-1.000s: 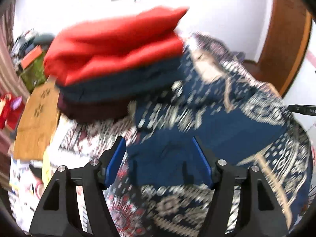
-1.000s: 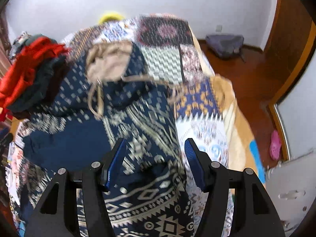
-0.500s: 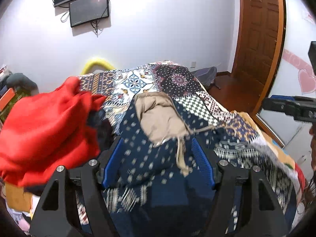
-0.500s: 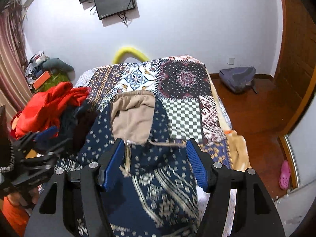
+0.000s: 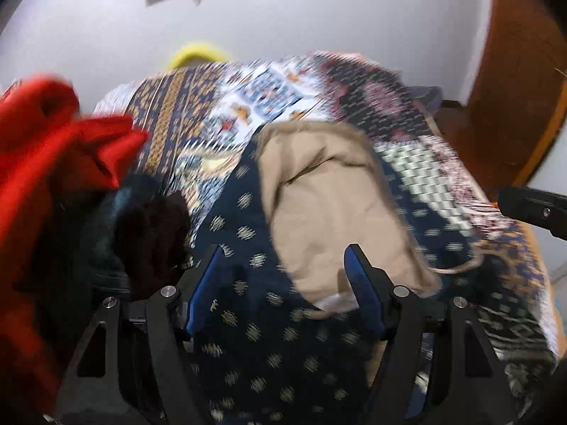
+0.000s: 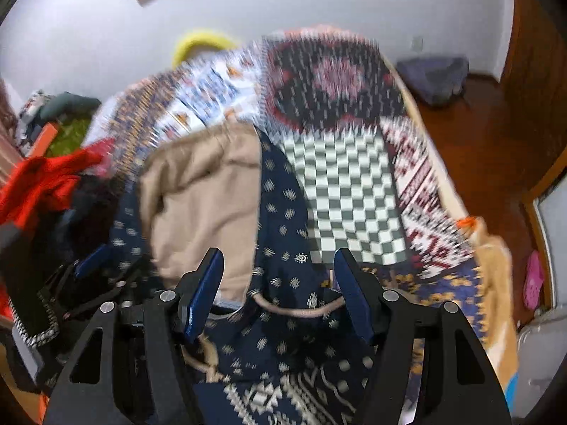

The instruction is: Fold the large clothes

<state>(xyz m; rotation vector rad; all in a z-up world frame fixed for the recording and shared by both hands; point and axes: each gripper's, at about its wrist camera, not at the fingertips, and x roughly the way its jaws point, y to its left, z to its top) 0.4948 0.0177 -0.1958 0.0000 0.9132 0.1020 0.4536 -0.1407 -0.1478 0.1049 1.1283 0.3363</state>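
A navy patterned hoodie (image 5: 255,318) lies spread on a patchwork quilt (image 5: 248,92), its beige hood lining (image 5: 326,212) facing up. My left gripper (image 5: 283,251) hovers open over the hood's left side, nothing pinched between its blue pads. In the right wrist view the same hoodie (image 6: 283,212) shows its hood lining (image 6: 202,205) and a beige drawstring (image 6: 294,310). My right gripper (image 6: 278,253) stands open above the hood's right edge and the drawstring. The left gripper (image 6: 92,258) shows at that view's left, the right gripper (image 5: 531,209) at the left view's right edge. Both views are blurred.
A pile of red and dark clothes (image 5: 46,148) sits at the bed's left, also seen as the clothes pile (image 6: 42,180). A grey bag (image 6: 432,78) and a pink slipper (image 6: 533,279) lie on the wooden floor at right. A brown door (image 5: 514,88) stands at right.
Both grippers have swept from the hoodie's body up toward its hood and come lower over it. The red pile has slid to the left edge of the left view. Jaws stayed apart.
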